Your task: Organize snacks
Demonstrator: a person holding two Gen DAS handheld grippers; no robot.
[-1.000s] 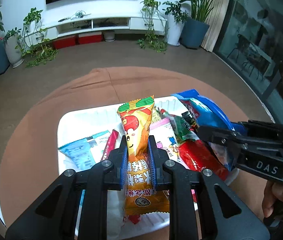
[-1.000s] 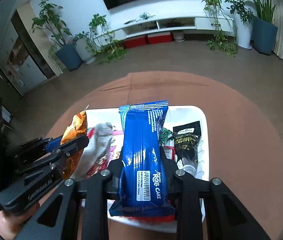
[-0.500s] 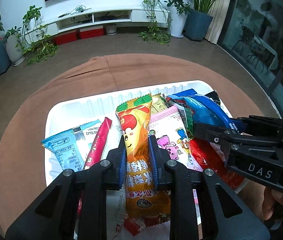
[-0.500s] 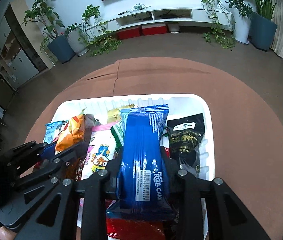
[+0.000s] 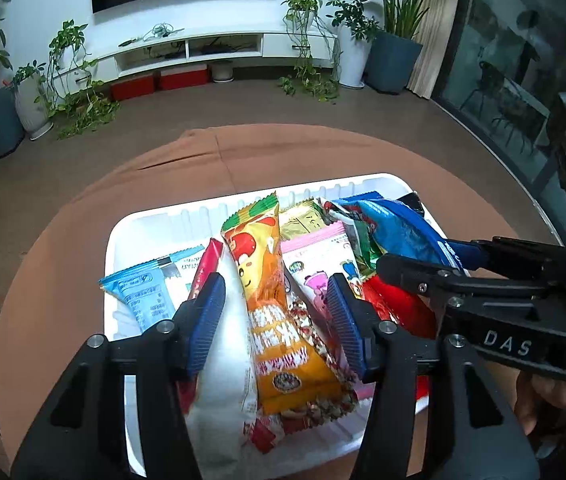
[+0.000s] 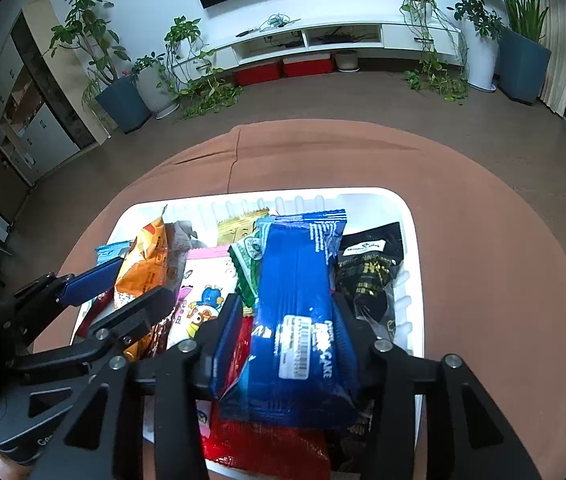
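A white tray [image 5: 151, 216] on the brown round table holds several snack packets. My left gripper [image 5: 275, 312] is open, its blue pads either side of an orange snack packet [image 5: 279, 308] that lies in the tray. My right gripper [image 6: 287, 320] has opened around the blue roll cake packet [image 6: 303, 304], which rests on the other snacks. The tray also shows in the right wrist view [image 6: 407, 216]. The left gripper shows at the left of the right wrist view [image 6: 123, 288]. The right gripper shows at the right of the left wrist view [image 5: 423, 264].
In the tray lie a light blue packet [image 5: 143, 292], a red stick [image 5: 203, 272], a pink cartoon packet [image 5: 319, 264], a black packet [image 6: 371, 272] and a red packet [image 6: 267, 448]. The brown tablecloth [image 6: 503, 280] surrounds the tray. Plants and a TV cabinet stand far behind.
Both grippers lowered over the tray and opened. The orange packet and the blue roll cake packet were let go and now lie on the snacks.
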